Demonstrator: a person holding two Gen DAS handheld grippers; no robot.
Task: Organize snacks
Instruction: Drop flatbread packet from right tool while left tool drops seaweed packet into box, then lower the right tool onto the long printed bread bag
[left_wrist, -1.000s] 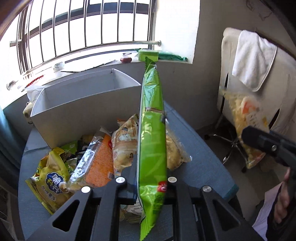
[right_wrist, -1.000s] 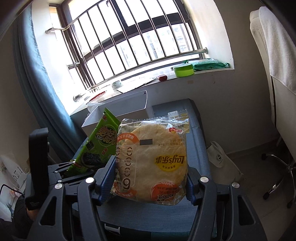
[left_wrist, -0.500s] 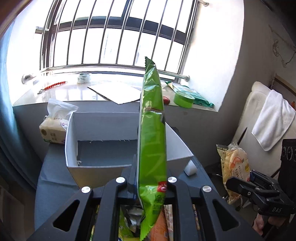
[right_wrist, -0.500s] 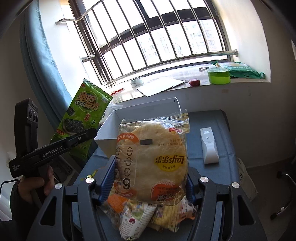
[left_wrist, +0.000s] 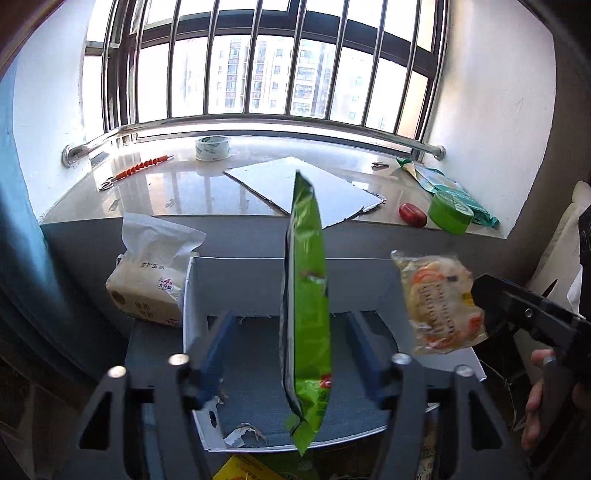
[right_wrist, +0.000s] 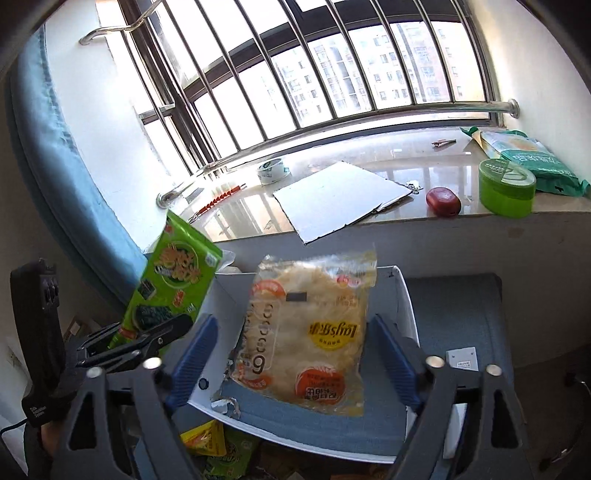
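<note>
- Now the left gripper (left_wrist: 291, 365) has its jaws wide apart, and the green seaweed packet (left_wrist: 304, 310) stands edge-on between them, touching neither, over the white box (left_wrist: 192, 295).
- The right gripper (right_wrist: 291, 354) is likewise spread, with the clear crisp bag (right_wrist: 306, 332) free between its pads (right_wrist: 192, 350), above the same box.

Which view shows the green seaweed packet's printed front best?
The right wrist view: the green seaweed packet faces that camera, so its logo and seaweed picture show. The left wrist view sees the same packet only edge-on, a narrow green strip between that gripper's spread fingers.
</note>
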